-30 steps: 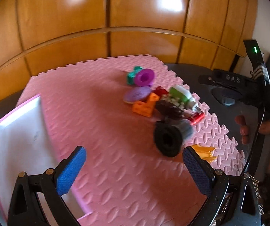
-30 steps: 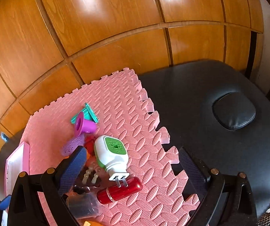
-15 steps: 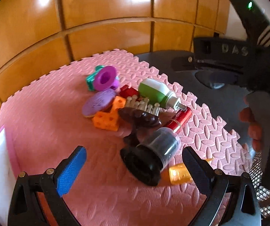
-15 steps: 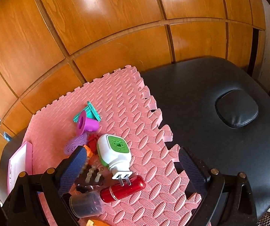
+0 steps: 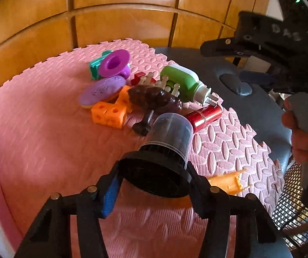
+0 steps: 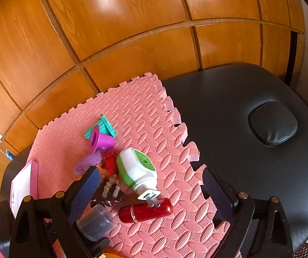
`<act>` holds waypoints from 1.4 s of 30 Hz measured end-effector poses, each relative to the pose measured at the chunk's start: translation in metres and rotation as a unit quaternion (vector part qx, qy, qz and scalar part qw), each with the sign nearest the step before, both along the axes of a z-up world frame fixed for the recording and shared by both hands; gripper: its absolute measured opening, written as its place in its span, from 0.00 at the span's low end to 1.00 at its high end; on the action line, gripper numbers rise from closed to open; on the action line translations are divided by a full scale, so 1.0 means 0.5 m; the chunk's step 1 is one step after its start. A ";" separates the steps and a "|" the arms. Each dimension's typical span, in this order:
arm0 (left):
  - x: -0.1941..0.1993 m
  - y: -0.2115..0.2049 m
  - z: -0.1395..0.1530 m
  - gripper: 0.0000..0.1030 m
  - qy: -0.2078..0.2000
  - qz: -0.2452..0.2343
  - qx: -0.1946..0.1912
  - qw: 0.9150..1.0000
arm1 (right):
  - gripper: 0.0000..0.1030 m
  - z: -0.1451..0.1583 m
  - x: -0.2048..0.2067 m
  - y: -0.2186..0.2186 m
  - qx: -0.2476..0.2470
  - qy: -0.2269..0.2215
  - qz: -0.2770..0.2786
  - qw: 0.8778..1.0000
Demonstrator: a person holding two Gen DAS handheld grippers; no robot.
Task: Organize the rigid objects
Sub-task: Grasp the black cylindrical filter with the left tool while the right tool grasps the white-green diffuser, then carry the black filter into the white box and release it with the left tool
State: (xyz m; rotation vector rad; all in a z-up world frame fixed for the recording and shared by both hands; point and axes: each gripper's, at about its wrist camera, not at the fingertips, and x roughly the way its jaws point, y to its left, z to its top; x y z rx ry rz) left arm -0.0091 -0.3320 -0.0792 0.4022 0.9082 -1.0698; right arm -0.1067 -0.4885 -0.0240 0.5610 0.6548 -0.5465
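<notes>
A dark see-through jar with a wide black cap [image 5: 156, 172] lies on its side on the pink foam mat [image 5: 46, 142]. My left gripper [image 5: 154, 182] is shut on that cap, one pad on each side of the rim. Behind it lies a cluster: brown hairbrush [image 5: 154, 99], orange block [image 5: 111, 114], purple oval disc [image 5: 102, 88], purple funnel shape [image 5: 115, 63], green-and-white plug-in device [image 5: 179, 81], red cylinder [image 5: 204, 116]. My right gripper [image 6: 150, 190] hangs open above the plug-in device [image 6: 136, 169] and red cylinder [image 6: 146, 212], touching nothing. The jar [image 6: 95, 223] shows by its left finger.
A white tray with a pink rim [image 6: 22, 185] stands at the mat's left edge. An orange-yellow piece [image 5: 227, 182] lies right of the jar. The black padded table [image 6: 239, 133] extends right of the mat. Wooden panels [image 6: 132, 21] rise behind. A hand [image 5: 300, 133] grips the right tool.
My left gripper came forward and down onto the jar, and its jaws went from wide open to shut on the black cap. The right gripper stayed where it was.
</notes>
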 end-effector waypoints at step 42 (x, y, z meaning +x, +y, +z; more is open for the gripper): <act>0.360 0.471 0.050 0.55 -0.017 0.356 0.007 0.934 | 0.53 -0.098 0.111 -0.008 0.042 0.062 0.063 0.995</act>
